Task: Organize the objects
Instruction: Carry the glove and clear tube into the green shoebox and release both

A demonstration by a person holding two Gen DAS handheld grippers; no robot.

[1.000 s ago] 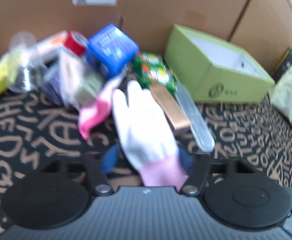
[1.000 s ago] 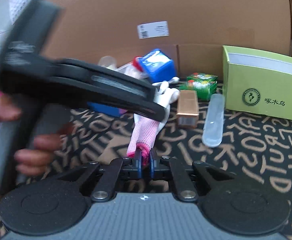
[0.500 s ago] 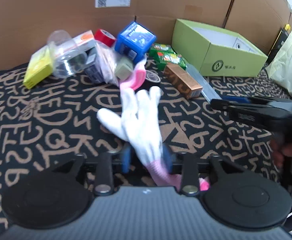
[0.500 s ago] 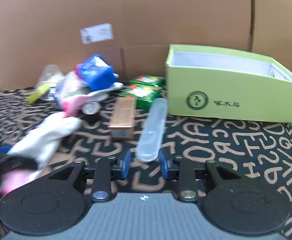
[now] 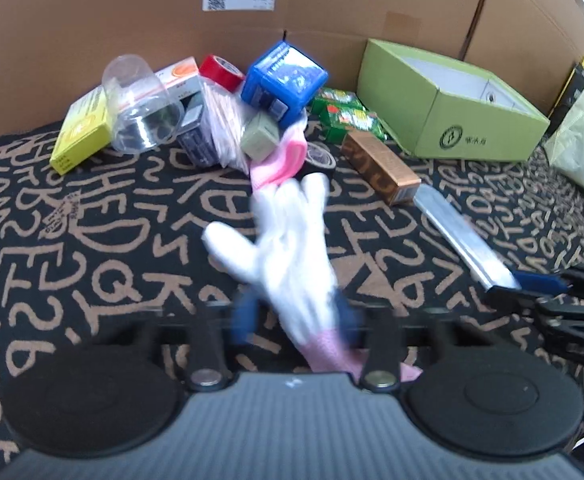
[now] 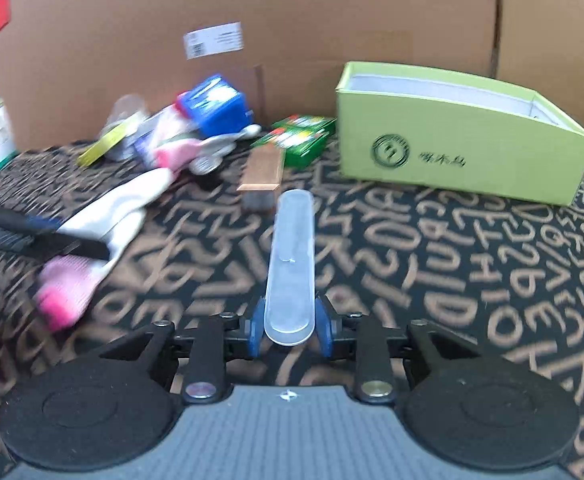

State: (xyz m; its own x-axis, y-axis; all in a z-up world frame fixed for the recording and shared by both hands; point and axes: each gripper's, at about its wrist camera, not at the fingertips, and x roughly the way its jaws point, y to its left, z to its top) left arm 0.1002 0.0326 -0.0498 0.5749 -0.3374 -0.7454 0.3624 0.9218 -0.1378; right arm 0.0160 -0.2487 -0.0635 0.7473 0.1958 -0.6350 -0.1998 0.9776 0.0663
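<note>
At the lower centre of the left wrist view, a white glove (image 5: 292, 256) is clamped at its pink cuff by the left gripper (image 5: 292, 320), whose jaws have just been closing. In the right wrist view, the near end of a clear case (image 6: 292, 264) lies between the closing jaws of the right gripper (image 6: 290, 334); whether the pads press on it cannot be told

The left gripper's fingertips (image 5: 292, 314) are smeared by motion blur, and the white glove (image 5: 292, 248) covers the gap between them, so its grip cannot be read. The glove's pink cuff (image 5: 331, 354) runs behind the gripper body. In the right wrist view the pile beside the blue box (image 6: 216, 106) is too blurred to identify.
</note>
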